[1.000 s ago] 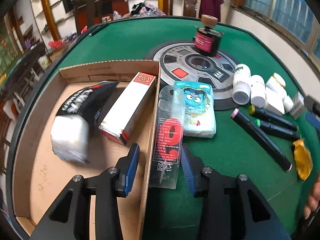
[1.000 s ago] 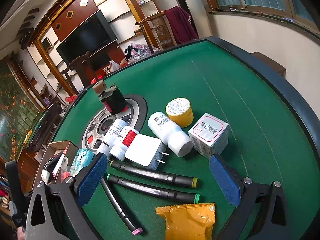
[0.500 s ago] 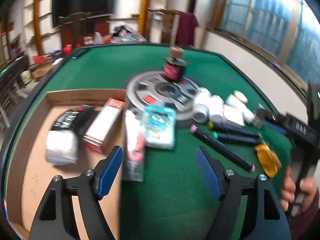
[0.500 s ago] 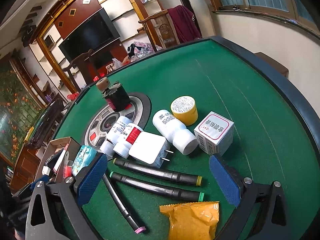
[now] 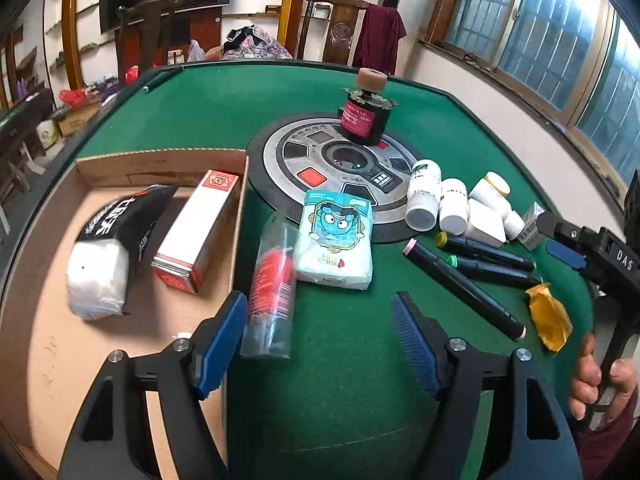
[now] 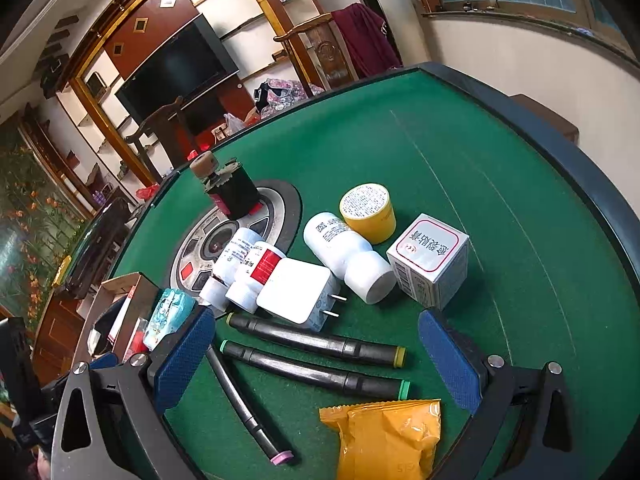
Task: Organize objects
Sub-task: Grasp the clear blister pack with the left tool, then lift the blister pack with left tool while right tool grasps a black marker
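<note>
Both tongs stand spread and empty: left gripper (image 5: 318, 342) low in its frame, right gripper (image 6: 316, 358) likewise. Just ahead of the left one, at lower centre, the clear blister pack (image 5: 270, 286) lies on the green felt (image 5: 344, 396), against the cardboard box (image 5: 160, 160) wall. It looks light, slick and springy, so pinch across its flat edges. Beside it sits a soft tissue packet (image 5: 336, 240).

Cardboard box (image 5: 160, 168) at desk's left, holding a black-and-white pouch (image 5: 108, 248) and a long white-and-red carton (image 5: 196, 232), both lying flat. Clear blister pack (image 5: 270, 284) with red contents flat just outside the box wall, touching a blue cartoon tissue pack (image 5: 335, 240). Three black markers (image 6: 316, 344) side by side near white bottles (image 6: 348, 256).
</note>
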Motion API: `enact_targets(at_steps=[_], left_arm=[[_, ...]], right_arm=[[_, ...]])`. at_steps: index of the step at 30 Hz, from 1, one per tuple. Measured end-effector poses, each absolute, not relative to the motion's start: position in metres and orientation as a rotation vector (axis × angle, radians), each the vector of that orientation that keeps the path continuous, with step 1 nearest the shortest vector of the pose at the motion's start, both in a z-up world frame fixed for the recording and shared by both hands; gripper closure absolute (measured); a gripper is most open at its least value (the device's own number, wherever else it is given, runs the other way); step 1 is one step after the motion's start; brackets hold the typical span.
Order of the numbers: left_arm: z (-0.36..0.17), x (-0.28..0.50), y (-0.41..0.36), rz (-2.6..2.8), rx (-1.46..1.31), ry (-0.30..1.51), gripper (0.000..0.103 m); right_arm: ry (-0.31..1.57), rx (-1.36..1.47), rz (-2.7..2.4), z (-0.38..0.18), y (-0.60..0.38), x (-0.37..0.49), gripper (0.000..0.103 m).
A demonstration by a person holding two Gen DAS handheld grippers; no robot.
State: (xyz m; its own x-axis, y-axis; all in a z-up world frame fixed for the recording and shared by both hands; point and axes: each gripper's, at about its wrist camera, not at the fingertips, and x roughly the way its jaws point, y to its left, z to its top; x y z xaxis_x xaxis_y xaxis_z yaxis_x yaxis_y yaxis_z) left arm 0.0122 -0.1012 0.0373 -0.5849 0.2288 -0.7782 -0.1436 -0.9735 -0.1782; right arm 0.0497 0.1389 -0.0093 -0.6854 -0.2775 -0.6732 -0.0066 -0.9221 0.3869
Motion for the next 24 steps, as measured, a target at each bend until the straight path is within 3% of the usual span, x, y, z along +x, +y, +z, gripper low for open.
enact_targets(at_steps=[8, 10, 11, 12, 14, 19, 20, 24], left_arm=[[0.024, -0.011, -0.060, 2.618, -1.461, 0.206, 0.033], [0.022, -0.009, -0.056, 2.648, -1.453, 0.276, 0.053], [0.024, -0.006, -0.056, 2.660, -1.438, 0.306, 0.075], [0.026, -0.004, -0.059, 2.650, -1.437, 0.277, 0.084], [0.032, 0.002, -0.069, 2.615, -1.451, 0.187, 0.086], [0.030, 0.002, -0.067, 2.607, -1.459, 0.176, 0.084], [0.027, -0.001, -0.065, 2.613, -1.469, 0.183, 0.080], [0.012, -0.009, -0.055, 2.631, -1.475, 0.221, 0.047]], right_arm=[[-0.525, 1.163, -2.704, -0.009, 0.134, 0.051, 0.000], [-0.526, 1.165, -2.698, -0.008, 0.134, 0.051, 0.000], [-0.528, 1.165, -2.695, -0.009, 0.134, 0.051, 0.000], [-0.529, 1.163, -2.694, -0.009, 0.133, 0.051, 0.000], [-0.525, 1.163, -2.694, -0.009, 0.133, 0.050, 0.000], [-0.513, 1.161, -2.684, -0.009, 0.130, 0.050, 0.000], [-0.507, 1.157, -2.686, -0.009, 0.129, 0.050, 0.000], [-0.483, 1.148, -2.695, -0.009, 0.126, 0.051, 0.000]])
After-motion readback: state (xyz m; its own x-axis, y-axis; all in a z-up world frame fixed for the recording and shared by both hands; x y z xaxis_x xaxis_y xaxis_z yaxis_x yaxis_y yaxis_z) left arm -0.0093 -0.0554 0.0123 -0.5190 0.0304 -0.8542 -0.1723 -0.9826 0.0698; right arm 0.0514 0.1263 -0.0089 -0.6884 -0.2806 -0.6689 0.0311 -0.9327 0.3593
